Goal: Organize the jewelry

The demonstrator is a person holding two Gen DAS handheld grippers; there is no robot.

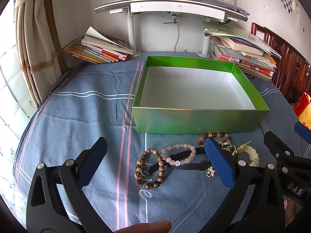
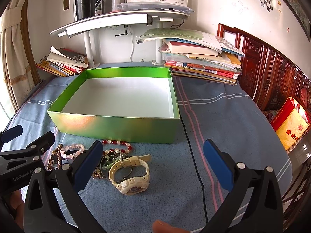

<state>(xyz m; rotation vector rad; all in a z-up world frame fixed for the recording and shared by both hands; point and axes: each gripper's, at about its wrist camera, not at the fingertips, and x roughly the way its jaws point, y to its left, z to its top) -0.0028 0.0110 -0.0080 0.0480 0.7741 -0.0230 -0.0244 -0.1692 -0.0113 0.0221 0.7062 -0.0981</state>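
Note:
An empty green box (image 1: 194,122) with a white floor stands on the blue cloth; it also shows in the right wrist view (image 2: 116,130). In front of it lies a pile of jewelry: a brown wooden bead bracelet (image 1: 141,165), a pink bead bracelet (image 1: 180,149), a black watch (image 1: 186,159), a red and white bead bracelet (image 2: 116,142) and a cream watch (image 2: 132,176). My left gripper (image 1: 155,161) is open above the pile. My right gripper (image 2: 153,161) is open, just right of the cream watch. Neither holds anything.
Stacks of books (image 1: 101,50) (image 2: 202,62) lie behind the box on both sides. A white shelf stand (image 1: 171,9) rises at the back. A carved wooden bed frame (image 2: 272,73) and a red and yellow bag (image 2: 291,124) are on the right.

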